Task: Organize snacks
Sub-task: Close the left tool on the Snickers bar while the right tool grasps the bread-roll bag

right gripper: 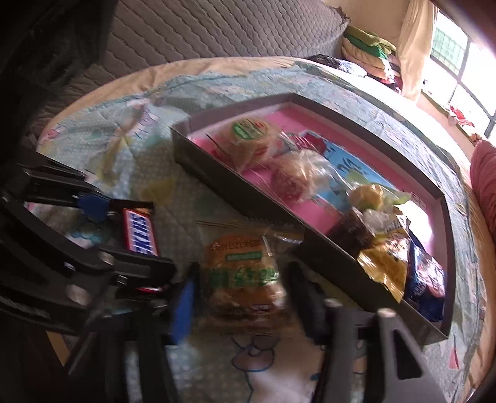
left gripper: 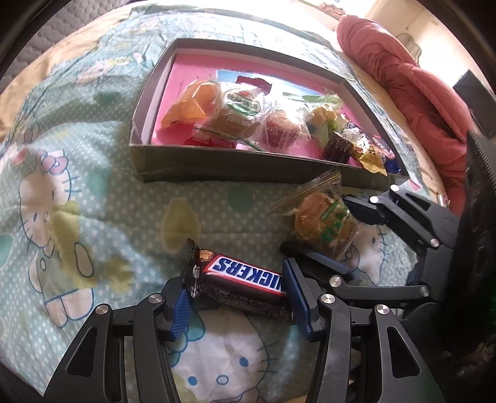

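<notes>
L gripper (left gripper: 238, 297) is clamped on the Snickers bar (left gripper: 248, 274) — blue pads (left gripper: 296, 294) press both ends of the wrapper, and the bar sits crosswise between the fingers, just above the cartoon-cat bedspread (left gripper: 62, 186). From the R wrist cam the same bar (right gripper: 139, 231) shows at far left, held in the L gripper's black linkage (right gripper: 93, 232).

R gripper (right gripper: 241, 288) has its fingers on either side of a clear-wrapped round cake w/ green print (right gripper: 243, 272); one blue pad (right gripper: 183, 307) sits at the packet's left edge, the other finger is blurred. In the L cam the packet (left gripper: 325, 221) sits between the R gripper's fingers (left gripper: 344, 235), squeezed top & bottom, crimped end sticking out toward the box — so gripping it.

Shallow cardboard box w/ pink lining (left gripper: 198, 167) lies on the bedspread beyond both grippers, its near wall just past the held cake. Inside, along the near wall: orange-wrapped snack (left gripper: 189, 105) toward the left end, round cake w/ green label (left gripper: 238, 108), red-wrapped cake (left gripper: 282, 127), dark brown square piece (left gripper: 338, 145), yellow foil packet (left gripper: 372, 158) at the right corner. R cam also shows a dark blue packet (right gripper: 424, 282) at that corner.

Pink-red blanket (left gripper: 412, 90) bunched along the bedspread's right edge; grey quilted headboard (right gripper: 217, 28) behind the far edge.
</notes>
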